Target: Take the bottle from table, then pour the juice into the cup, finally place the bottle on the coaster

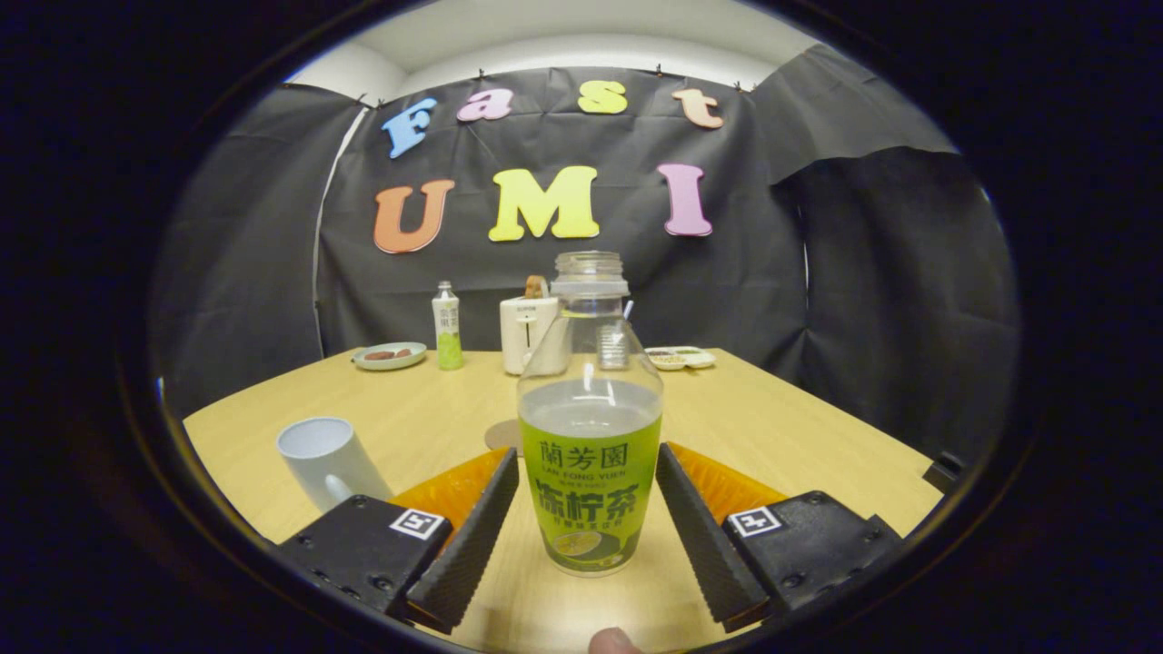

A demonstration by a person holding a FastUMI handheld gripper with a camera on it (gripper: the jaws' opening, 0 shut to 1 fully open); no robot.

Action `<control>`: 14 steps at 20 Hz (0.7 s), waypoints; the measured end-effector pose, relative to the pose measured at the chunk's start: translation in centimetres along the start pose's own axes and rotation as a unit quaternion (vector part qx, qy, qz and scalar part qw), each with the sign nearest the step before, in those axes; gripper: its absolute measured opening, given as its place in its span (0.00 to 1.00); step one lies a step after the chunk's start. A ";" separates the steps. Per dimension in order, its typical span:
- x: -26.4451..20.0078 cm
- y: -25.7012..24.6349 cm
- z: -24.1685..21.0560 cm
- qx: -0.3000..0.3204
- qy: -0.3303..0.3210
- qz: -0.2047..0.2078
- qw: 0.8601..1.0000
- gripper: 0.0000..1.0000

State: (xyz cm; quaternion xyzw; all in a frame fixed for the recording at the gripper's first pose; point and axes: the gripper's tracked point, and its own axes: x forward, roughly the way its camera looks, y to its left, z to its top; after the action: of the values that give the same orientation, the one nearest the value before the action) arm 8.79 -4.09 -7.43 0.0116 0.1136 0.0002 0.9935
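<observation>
An uncapped clear bottle (590, 454) with a green label stands upright on the wooden table (818, 436), about half full of pale juice. It sits between the two fingers of my gripper (587, 454), which is open; the fingers flank its label closely on both sides, and I cannot tell whether the tips touch it. A white cup (327, 459) stands on the table just left of the left finger. A round brown coaster (500, 434) lies flat just beyond the bottle, slightly to its left and partly hidden by it.
At the table's far side stand a green plate with food (389, 355), a small capped bottle (446, 338), a white toaster (527, 334) and a shallow dish (681, 357). A person's fingertip (611, 641) shows below the bottle.
</observation>
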 end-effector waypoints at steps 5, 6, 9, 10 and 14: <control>0.2 0.0 -0.2 -0.003 0.010 0.000 1.000 0.83; 0.2 0.1 -0.3 -0.005 0.013 0.004 1.000 0.82; -0.5 1.4 0.4 -0.018 0.016 0.032 0.999 0.79; -0.7 1.9 0.7 -0.027 0.014 0.040 0.999 0.79; -0.9 2.8 1.7 -0.101 0.002 0.045 0.994 0.78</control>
State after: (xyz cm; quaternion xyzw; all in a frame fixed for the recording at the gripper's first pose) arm 8.29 -1.32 -5.48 -0.0839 0.1145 0.0560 0.9883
